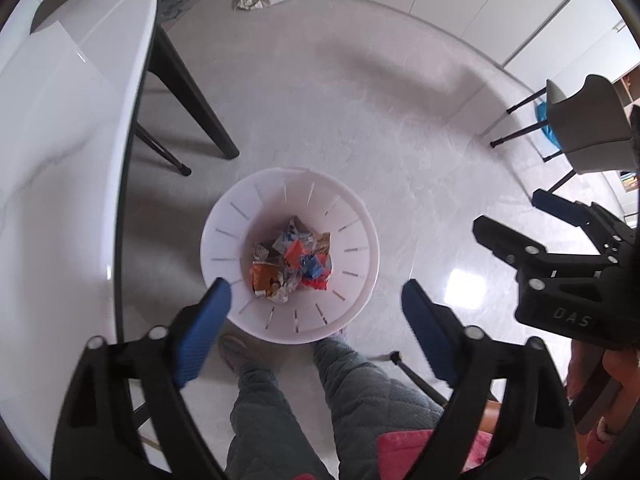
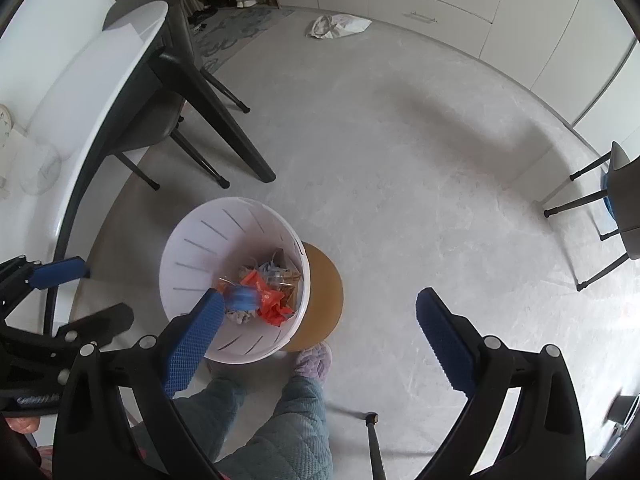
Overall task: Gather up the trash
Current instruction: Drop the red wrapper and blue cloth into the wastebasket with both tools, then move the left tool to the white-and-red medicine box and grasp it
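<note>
Below, upright bin [image 1: 348, 236], mouth upward.

Right gripper [image 2: 320, 320] pointed steeply down, blue-padded fingers [image 2: 196, 340] spread wide, nothing between them. White slotted bin [image 2: 192, 248] stood on a round brown stool [image 2: 324, 292], holding crumpled wrappers [image 2: 264, 292]; a blurred blue scrap [image 2: 243, 298] sat just beside the left finger. Left gripper [image 2: 80, 292] at frame's left edge. White tabletop [image 2: 80, 92] upper left.

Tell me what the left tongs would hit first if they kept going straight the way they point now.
Probably the white bin: the open left tongs point almost straight down over its near rim, so its wall or the wrappers inside come first, though depth is unclear.
</note>
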A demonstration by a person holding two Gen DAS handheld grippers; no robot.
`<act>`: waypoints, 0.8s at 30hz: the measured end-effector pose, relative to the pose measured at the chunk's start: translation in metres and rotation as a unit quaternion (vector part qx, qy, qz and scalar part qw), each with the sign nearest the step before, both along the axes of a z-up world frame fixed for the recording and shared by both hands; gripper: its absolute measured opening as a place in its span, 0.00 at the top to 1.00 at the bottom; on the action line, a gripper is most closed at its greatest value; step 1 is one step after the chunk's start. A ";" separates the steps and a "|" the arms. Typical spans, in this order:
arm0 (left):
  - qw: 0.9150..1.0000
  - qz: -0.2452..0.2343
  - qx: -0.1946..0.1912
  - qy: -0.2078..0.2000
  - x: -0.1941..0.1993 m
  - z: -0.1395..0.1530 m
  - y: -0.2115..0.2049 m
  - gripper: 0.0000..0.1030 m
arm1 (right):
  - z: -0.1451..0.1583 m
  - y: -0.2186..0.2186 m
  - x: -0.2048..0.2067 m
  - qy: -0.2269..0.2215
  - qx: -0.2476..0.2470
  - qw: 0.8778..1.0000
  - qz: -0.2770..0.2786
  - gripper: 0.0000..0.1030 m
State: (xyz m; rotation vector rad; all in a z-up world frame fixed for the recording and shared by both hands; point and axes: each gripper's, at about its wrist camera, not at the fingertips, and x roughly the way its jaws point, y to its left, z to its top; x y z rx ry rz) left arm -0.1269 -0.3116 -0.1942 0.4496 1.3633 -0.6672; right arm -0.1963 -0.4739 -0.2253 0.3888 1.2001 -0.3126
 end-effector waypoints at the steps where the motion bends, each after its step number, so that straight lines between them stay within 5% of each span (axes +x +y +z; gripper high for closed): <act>1: 1.000 0.001 -0.003 -0.004 -0.001 0.005 -0.001 0.14 | 0.002 0.000 0.001 -0.002 0.001 1.000 0.001 0.07; 8: 0.996 0.065 -0.032 -0.046 0.016 0.047 0.028 0.09 | 0.036 0.016 0.021 -0.041 0.002 0.999 0.031 0.07; 14: 0.977 0.186 -0.047 -0.092 0.044 0.093 0.116 0.08 | 0.089 0.075 0.072 -0.102 0.011 0.988 0.119 0.07; 19: 0.940 0.311 -0.042 -0.131 0.064 0.124 0.240 0.08 | 0.128 0.167 0.126 -0.134 -0.001 0.967 0.216 0.03; 24: 0.887 0.434 -0.020 -0.153 0.085 0.131 0.404 0.08 | 0.153 0.296 0.182 -0.140 -0.004 0.943 0.303 0.03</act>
